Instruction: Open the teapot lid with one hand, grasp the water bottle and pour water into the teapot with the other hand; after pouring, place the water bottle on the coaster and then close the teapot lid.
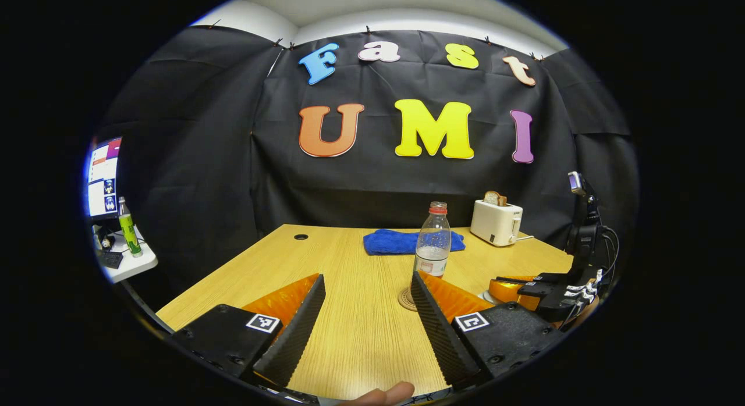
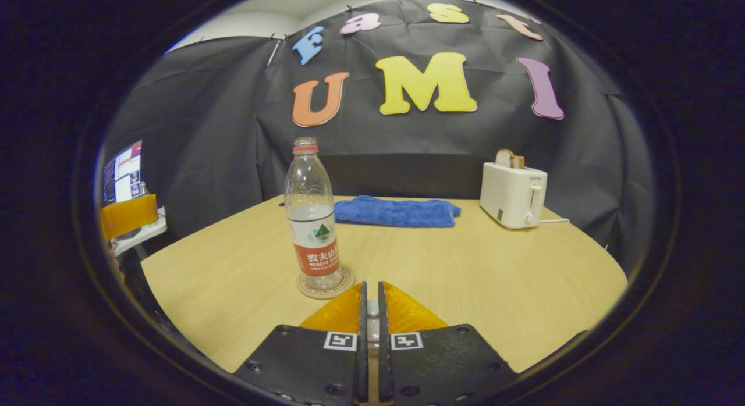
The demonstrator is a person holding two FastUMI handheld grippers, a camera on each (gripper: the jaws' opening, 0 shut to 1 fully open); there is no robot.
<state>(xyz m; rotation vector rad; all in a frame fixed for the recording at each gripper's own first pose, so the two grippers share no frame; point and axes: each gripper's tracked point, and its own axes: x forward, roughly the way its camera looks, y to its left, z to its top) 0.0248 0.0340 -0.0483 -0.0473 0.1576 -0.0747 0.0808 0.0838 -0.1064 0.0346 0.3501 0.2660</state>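
A clear water bottle [image 1: 433, 243] [image 2: 311, 220] with a red cap and label stands upright on a round coaster [image 1: 405, 300] [image 2: 349, 281] on the wooden table. My left gripper [image 1: 366, 278] is open above the table, its right finger just in front of the coaster, with nothing between the fingers. My right gripper [image 2: 372, 287] is shut with a narrow gap, and a pale knob [image 2: 372, 324] shows in it, the teapot lid's by the look of it. In the left gripper view the right gripper [image 1: 500, 287] sits low at the right, over a pale rounded edge of the teapot [image 1: 484, 297]; the pot's body is hidden.
A folded blue towel [image 1: 401, 242] [image 2: 396, 211] lies at the back of the table, and a white toaster [image 1: 496, 221] [image 2: 513, 195] with bread stands at the back right. A side shelf at the left holds a monitor [image 1: 103, 179] and a green bottle [image 1: 129, 231]. A fingertip [image 1: 384, 393] shows at the bottom edge.
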